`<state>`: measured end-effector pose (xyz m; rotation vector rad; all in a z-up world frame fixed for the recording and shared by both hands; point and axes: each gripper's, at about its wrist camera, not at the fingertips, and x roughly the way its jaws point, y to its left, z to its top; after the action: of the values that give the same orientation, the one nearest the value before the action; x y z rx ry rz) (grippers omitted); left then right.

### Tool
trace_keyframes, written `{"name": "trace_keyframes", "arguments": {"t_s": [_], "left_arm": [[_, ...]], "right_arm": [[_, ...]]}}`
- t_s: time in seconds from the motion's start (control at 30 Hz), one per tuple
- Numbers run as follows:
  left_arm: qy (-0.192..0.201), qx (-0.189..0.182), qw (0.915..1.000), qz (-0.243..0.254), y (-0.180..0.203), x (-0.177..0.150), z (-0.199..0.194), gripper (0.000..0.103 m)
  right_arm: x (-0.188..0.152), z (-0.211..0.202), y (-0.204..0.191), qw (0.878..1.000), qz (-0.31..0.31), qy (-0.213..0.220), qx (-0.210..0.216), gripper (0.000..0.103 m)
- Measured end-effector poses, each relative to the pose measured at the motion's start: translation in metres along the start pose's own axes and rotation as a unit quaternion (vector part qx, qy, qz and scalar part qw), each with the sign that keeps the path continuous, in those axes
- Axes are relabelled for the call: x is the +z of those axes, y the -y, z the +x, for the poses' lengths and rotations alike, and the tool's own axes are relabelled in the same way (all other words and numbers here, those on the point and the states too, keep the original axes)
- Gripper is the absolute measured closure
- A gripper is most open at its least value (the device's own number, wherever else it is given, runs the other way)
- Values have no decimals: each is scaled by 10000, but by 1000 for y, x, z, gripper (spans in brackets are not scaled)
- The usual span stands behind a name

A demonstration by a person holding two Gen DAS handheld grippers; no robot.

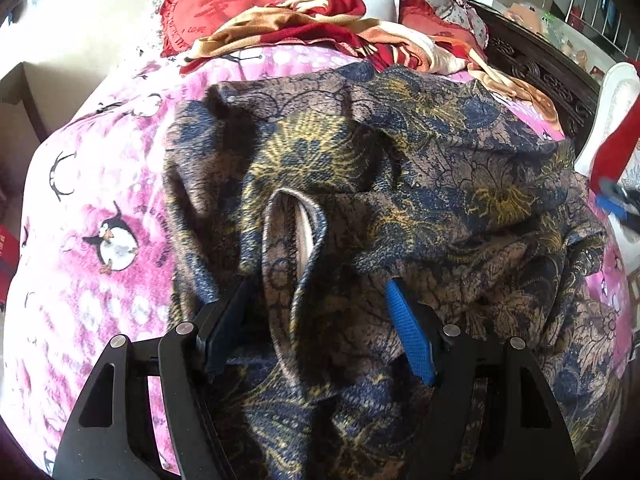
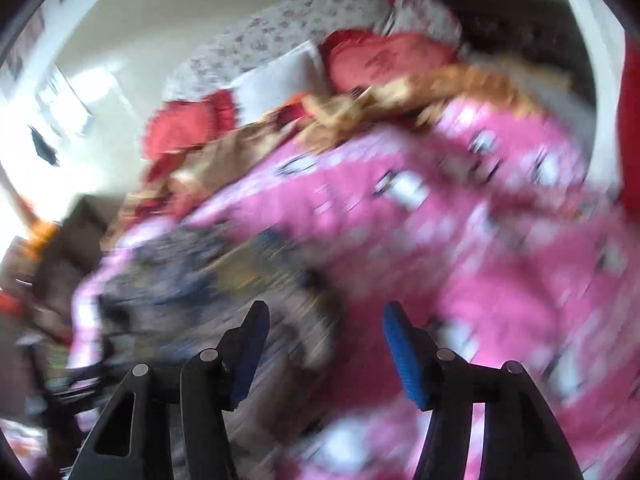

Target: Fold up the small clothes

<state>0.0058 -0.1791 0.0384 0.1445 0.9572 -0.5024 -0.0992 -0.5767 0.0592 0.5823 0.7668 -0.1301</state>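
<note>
Pink penguin-print bedspread (image 1: 92, 184) covers the bed we're working on, with red heart-shaped cushions (image 1: 216, 12) and a crumpled red-and-gold blanket (image 1: 320, 28) piled at the far end. From our left wrist camera, the garment (image 1: 420, 184), a brown thing with blue and yellow floral print, lies rumpled across the middle and right of the bed. Our left gripper (image 1: 316, 292) sits over its near part with the jaws well apart, and a fold of the cloth with a pale lining showing in a slit runs up between the fingers. The pads don't look like they're pinching it, so it's loose in there. Way off on the right edge we can just catch a red sleeve (image 1: 616, 148) and a blurry bit of blue.

Right wrist camera is super smeared, so bear with us. Same bedspread (image 2: 460, 240) fills the right side, cushions (image 2: 384, 60) at the far end. The garment (image 2: 208, 268) shows as a dark blur at the near left. Our right gripper (image 2: 322, 316) has its jaws apart with nothing clamped; cloth edge lies below and left of the gap.
</note>
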Motion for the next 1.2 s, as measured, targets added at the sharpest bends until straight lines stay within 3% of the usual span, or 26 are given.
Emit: {"name": "trace_keyframes", "arguments": {"t_s": [0.1, 0.13, 0.17, 0.2, 0.3, 0.4, 0.47, 0.53, 0.57, 0.6, 0.67, 0.87, 1.03, 1.17, 1.2], "left_arm": [[-53, -8, 9998, -194, -7, -5, 2, 32], [-63, 0, 9996, -258, -9, -6, 3, 32], [-51, 2, 9995, -298, -10, -8, 0, 32], [-48, 0, 9995, -319, -11, -10, -4, 32], [49, -49, 9995, -322, -15, -17, -24, 32], [16, -17, 9987, -501, -24, -29, -34, 32], [-109, -123, 9972, -732, -30, -38, -38, 32], [-173, -236, 9955, -904, -35, -48, -47, 32], [-190, -305, 9947, -965, -36, -55, -53, 32], [-207, -326, 9943, -996, -37, -60, -57, 32], [-280, -336, 9937, -1029, -38, -71, -67, 32], [-479, -461, 9922, -1051, -31, -115, -98, 32], [-748, -432, 9913, -995, -25, -151, -111, 32], [-825, -377, 9902, -1064, -26, -170, -120, 32], [-832, -367, 9899, -1089, -27, -172, -122, 32]], "right_arm": [[-22, 7, -9, 9986, -1, -485, 217, 46], [-30, 16, -12, 9977, -81, -640, 222, 57], [-37, 24, -13, 9966, -143, -780, 239, 88], [-44, 30, -12, 9958, -203, -879, 157, 95], [-48, 14, -10, 9969, -425, -651, -128, 96], [-48, 14, 0, 9927, -607, -725, -751, 96], [-55, 26, 7, 9911, -489, -989, -741, 96], [-53, 17, 6, 9935, -365, -858, -652, 93], [-52, 6, 6, 9953, -221, -827, -452, 84], [-52, -6, 6, 9964, -104, -812, -223, 65], [-57, -24, 0, 9959, -195, -881, 90, 49], [-89, -76, -6, 9858, -598, -1501, 448, 49], [-150, -93, -1, 9778, -844, -1901, 269, 49], [-187, -83, -5, 9761, -1093, -1880, -35, 50], [-192, -81, -7, 9758, -1144, -1862, -67, 55]]}}
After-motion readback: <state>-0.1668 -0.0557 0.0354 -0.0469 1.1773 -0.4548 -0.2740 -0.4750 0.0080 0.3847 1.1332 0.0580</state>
